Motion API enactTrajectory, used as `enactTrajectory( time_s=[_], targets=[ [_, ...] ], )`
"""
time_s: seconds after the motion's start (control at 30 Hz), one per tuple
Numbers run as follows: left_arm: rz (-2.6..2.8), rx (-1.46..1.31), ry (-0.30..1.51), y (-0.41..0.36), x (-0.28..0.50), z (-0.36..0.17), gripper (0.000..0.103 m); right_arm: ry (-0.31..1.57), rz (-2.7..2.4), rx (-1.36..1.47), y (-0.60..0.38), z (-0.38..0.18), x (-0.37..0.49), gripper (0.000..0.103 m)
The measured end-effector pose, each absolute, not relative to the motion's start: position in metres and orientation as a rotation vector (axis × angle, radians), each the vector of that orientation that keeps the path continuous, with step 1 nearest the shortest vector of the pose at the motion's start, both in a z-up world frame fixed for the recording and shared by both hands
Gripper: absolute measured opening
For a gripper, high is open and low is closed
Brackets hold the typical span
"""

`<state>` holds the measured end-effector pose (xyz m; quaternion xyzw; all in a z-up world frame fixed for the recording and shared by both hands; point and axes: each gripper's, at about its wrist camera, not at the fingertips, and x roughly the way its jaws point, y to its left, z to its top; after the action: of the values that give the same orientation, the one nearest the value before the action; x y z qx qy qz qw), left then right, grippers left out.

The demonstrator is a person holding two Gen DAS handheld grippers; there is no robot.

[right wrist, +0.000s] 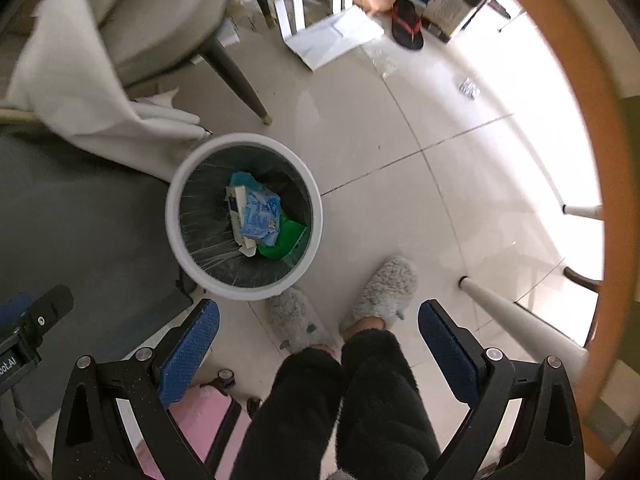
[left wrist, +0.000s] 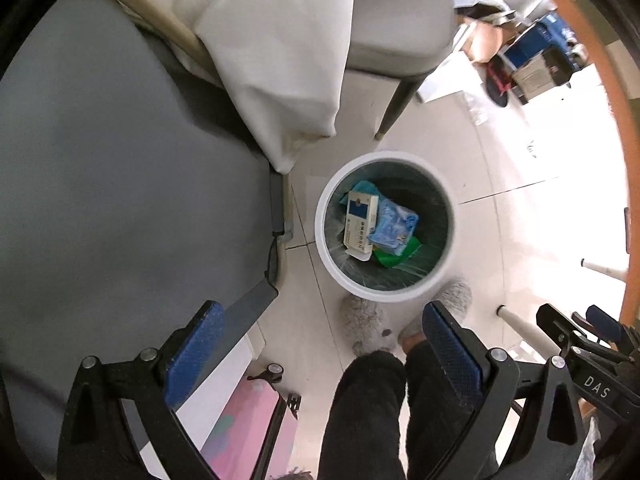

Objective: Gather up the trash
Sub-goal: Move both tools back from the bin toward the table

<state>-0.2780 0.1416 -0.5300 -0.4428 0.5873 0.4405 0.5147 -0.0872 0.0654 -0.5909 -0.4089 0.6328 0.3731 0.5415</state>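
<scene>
On the floor (right wrist: 400,128) beside the bed (left wrist: 120,152) stands a bin (left wrist: 385,227), holding a box (left wrist: 360,220), a blue packet (left wrist: 394,226) and something green, perhaps wrapping. Left hand-held gripper (left wrist: 322,354) and right hand-held gripper (right wrist: 318,350) hang wide, empty, above it.

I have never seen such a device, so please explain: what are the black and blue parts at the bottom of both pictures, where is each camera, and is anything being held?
A person holds a hand tool in each hand; each has two blue-padded fingers. A camera on each tool looks forward along them. One picture comes from the left gripper, the other from the right gripper. Both are open and hold nothing. Both look down at a tiled floor. There stands a white trash bin with a dark liner, containing a white and blue box, a blue packet and something green. The person's grey slippers stand beside the bin.
</scene>
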Motion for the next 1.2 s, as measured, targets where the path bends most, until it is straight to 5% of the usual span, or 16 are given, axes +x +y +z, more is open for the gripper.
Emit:
enactTrajectory(
  time_s=[0.63, 0.93, 1.2],
  targets=[
    [1.097, -0.814, 1.254, 0.113, -0.225, -0.277, 0.101, 1.506, 1.069, -0.658, 0.037, -0.306, -0.046, 0.101],
    [0.907, -0.468, 1.174, 0.116, -0.017, -0.189, 0.103, 1.457, 0.83, -0.506, -0.031, -0.233, 0.141, 0.101],
    [0.69, -0.362, 1.253, 0.068, 0.213, -0.211, 0.103, 1.451, 0.522, -0.644, -0.135, -0.266, 0.369, 0.101]
  ],
)
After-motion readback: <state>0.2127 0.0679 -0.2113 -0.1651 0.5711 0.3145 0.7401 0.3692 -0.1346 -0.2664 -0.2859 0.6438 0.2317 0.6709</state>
